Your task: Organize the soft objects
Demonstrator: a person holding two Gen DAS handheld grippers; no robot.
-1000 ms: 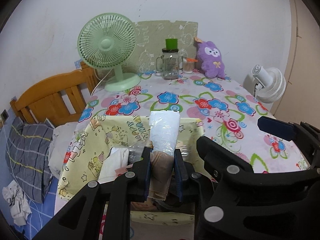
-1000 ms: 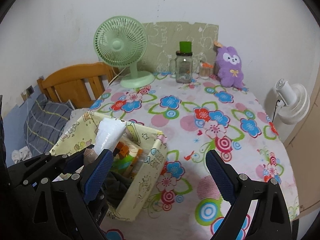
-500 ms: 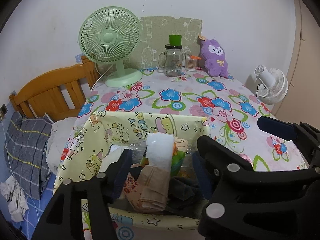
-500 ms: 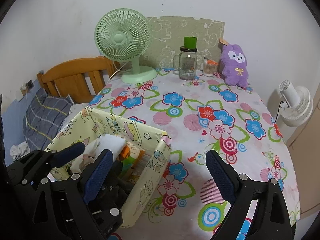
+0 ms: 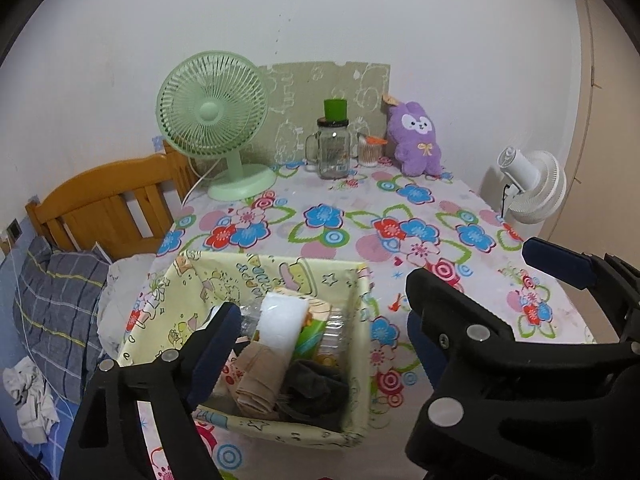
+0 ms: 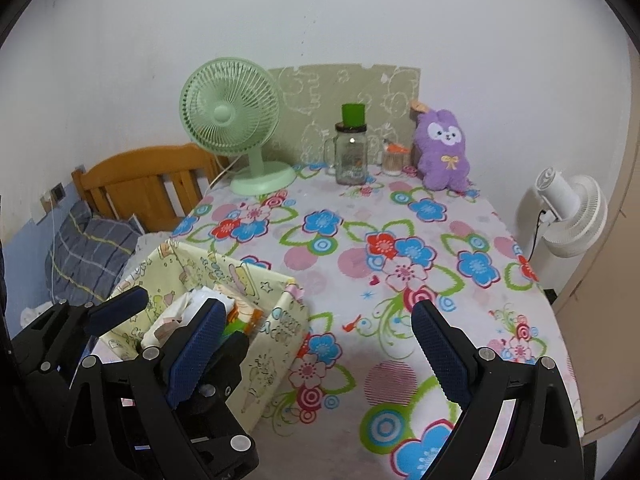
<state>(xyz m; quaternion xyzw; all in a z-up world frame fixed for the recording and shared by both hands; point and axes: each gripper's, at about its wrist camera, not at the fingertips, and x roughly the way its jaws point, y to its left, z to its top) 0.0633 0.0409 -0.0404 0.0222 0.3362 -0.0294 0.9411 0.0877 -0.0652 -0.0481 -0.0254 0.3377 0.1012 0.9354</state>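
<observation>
A yellow cartoon-print fabric bin point(image 5: 280, 276) point(image 6: 276, 328) sits on the near left of the floral table. It holds a white-and-beige wrapped soft pack point(image 5: 276, 324), a dark sock point(image 5: 312, 388) and other soft items. My left gripper point(image 5: 320, 344) is open and empty, above the bin's near side. My right gripper point(image 6: 316, 344) is open and empty over the table, to the right of the bin. A purple plush bunny point(image 5: 418, 142) point(image 6: 440, 152) sits at the back right.
A green desk fan point(image 5: 216, 120), a glass mug jar with a green lid point(image 5: 334, 148) and a small cup point(image 5: 368, 152) stand at the table's back. A white fan point(image 6: 568, 212) stands beyond the right edge. A wooden bed frame point(image 5: 108, 204) and pillow lie to the left.
My left gripper opened and let go of the white-and-beige pack, which now rests in the bin. Both grippers pulled back and up from the bin.
</observation>
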